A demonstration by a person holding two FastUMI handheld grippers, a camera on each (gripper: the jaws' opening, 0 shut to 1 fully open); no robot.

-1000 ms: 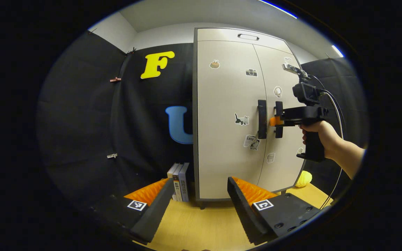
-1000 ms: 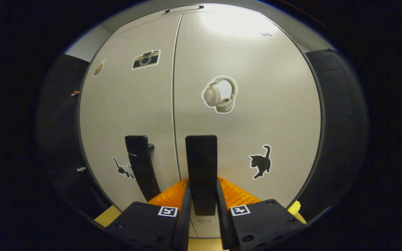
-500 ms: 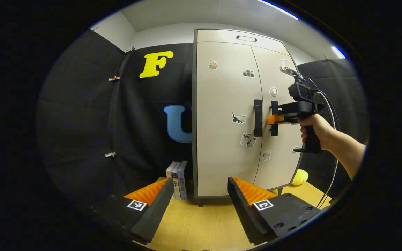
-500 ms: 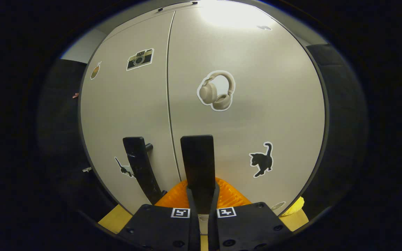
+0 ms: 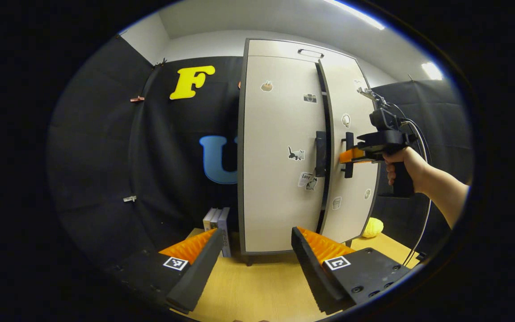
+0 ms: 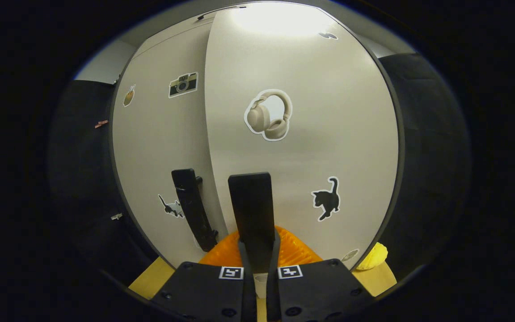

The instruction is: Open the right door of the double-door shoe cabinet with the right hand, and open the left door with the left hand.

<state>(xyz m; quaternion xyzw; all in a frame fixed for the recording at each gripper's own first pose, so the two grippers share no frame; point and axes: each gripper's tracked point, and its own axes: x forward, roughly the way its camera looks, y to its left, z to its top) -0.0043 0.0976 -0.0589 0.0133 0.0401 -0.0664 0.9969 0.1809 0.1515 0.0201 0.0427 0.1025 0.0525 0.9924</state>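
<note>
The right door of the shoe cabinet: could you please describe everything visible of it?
The right door is a tall, pale, matte panel with headphone and black cat stickers and a dark vertical handle. It stands slightly ajar, a dark gap separating it from the closed left door. The right tongs are shut on its handle.

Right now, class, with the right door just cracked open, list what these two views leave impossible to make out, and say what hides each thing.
- Cabinet interior: left gripper view, the gap beside the right door is narrow and dark.
- Right handle: right gripper view, its lower end is covered by the right claw.
- Yellow object: left gripper view, partly behind the right door, too small to identify.
- Books: left gripper view, spines too small.
</note>
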